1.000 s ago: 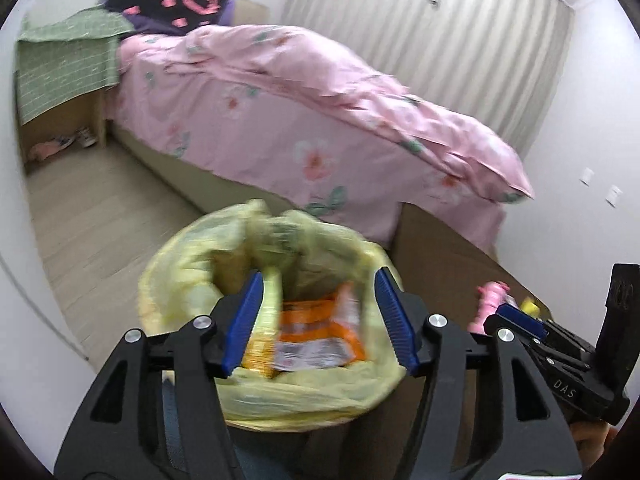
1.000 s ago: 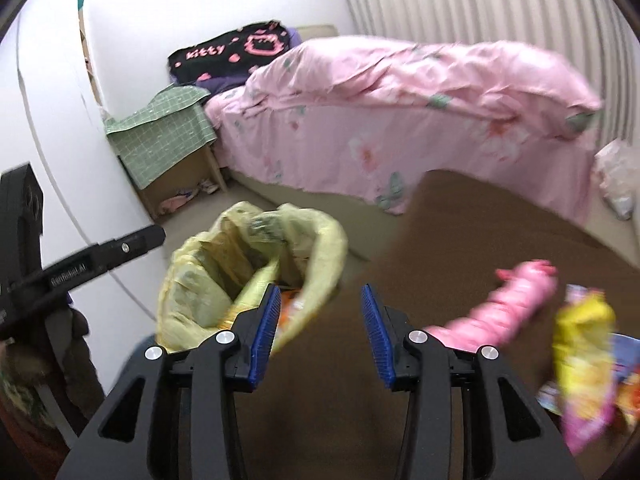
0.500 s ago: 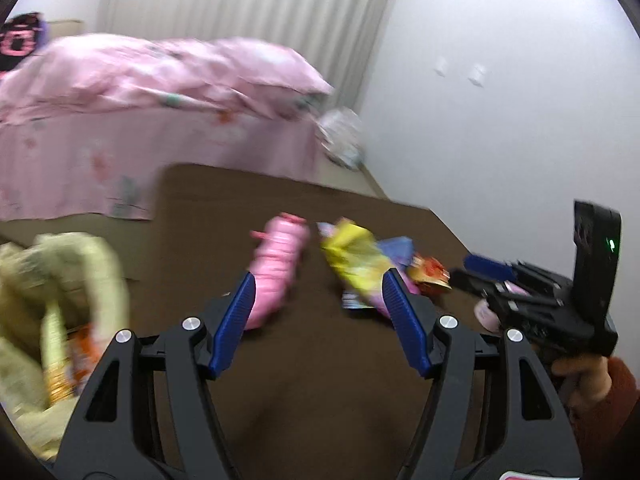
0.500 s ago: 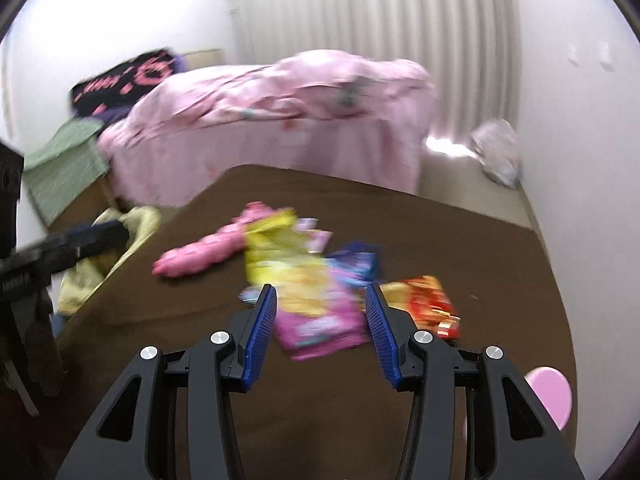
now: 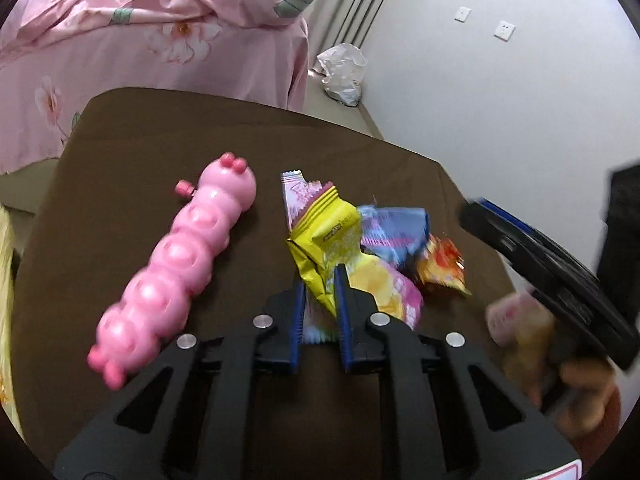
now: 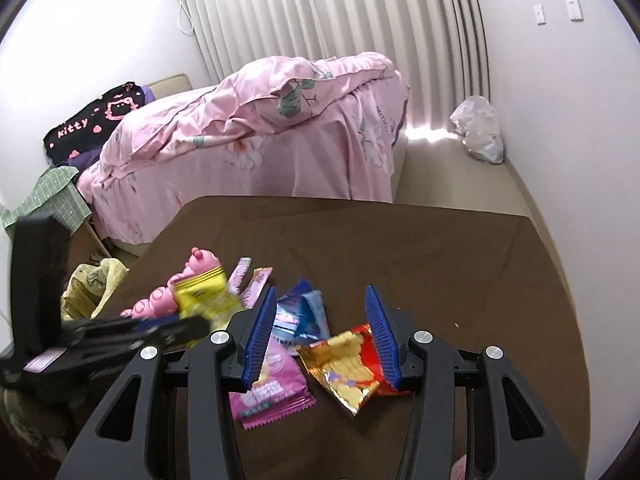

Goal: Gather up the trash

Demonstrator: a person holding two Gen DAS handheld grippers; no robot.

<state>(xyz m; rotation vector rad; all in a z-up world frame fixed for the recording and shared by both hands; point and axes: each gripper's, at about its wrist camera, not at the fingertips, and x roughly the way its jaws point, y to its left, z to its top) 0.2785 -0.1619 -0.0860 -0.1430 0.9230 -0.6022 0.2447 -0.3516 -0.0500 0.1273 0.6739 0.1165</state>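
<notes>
Several snack wrappers lie in a pile on the brown table [image 5: 160,140]. My left gripper [image 5: 320,276] is shut on the yellow wrapper [image 5: 326,236], which also shows in the right wrist view [image 6: 204,296]. My right gripper [image 6: 320,320] is open above the red and gold wrapper [image 6: 348,368]. A blue wrapper [image 6: 300,312] and a pink wrapper [image 6: 272,396] lie between and under its fingers. The yellow trash bag [image 6: 88,288] hangs off the table's left edge.
A pink caterpillar toy [image 5: 176,268] lies left of the wrappers. A bed with a pink cover [image 6: 260,144] stands behind the table. A white plastic bag [image 6: 480,128] sits on the floor by the wall. A pink object [image 6: 464,470] shows at the lower right.
Both grippers swung from the trash bag to the wrapper pile. My left gripper has closed on the yellow wrapper. My right gripper has come down over the red and gold wrapper.
</notes>
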